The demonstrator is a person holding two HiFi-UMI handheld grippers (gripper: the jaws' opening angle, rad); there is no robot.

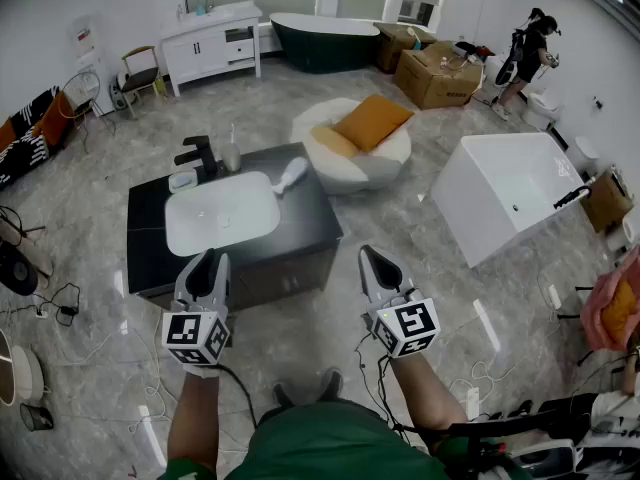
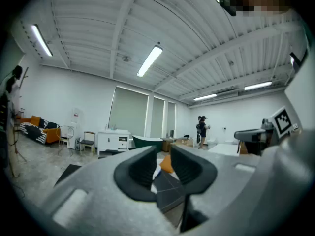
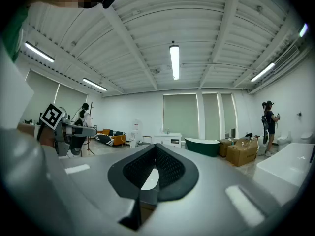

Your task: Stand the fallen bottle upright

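The bottle (image 1: pixel 291 175) lies on its side near the far edge of the table (image 1: pixel 312 224). Before the near edge, the left claw (image 1: pixel 205 260) is released and the right claw (image 1: pixel 372 258) clenched empty.

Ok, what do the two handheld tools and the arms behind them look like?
The left tool and right tool are grey moulded shells tapering to two jaws lined with black ribbed pads. Each carries a white cube with black square markers and trails a thin black cable. Forearms are unsleeved; the person wears a green top.
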